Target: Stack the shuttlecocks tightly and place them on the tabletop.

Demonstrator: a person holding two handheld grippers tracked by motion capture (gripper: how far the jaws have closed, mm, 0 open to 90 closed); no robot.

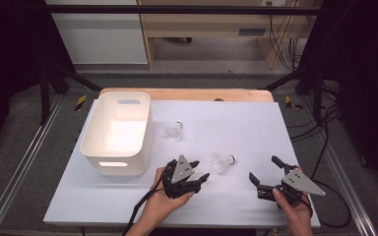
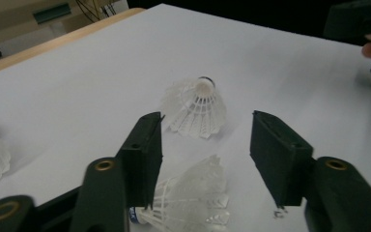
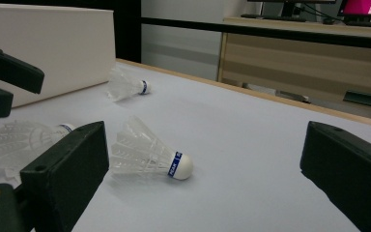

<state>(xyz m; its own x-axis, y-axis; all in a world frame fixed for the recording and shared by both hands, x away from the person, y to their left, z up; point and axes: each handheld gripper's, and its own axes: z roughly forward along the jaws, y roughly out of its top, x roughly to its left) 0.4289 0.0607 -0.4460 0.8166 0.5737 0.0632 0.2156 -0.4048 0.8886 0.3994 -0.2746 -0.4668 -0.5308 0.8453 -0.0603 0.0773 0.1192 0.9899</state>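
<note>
Bin (image 1: 116,129) holds nothing visible; left tool (image 1: 193,173) and right tool (image 1: 263,176) gape empty beside shuttlecocks (image 1: 223,161).

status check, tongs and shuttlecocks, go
Left tongs open, shuttlecock lying loose below. Right tongs open, empty. Two more shuttlecocks on table, white bin unobstructed.

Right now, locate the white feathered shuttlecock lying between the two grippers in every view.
High view: white feathered shuttlecock, midway between left gripper and right gripper.
Left gripper view: shuttlecock at centre, just beyond the jaws.
Right gripper view: shuttlecock left of centre, blue-banded cork pointing right.
Shared landmark: another shuttlecock lying near the white plastic bin.
</note>
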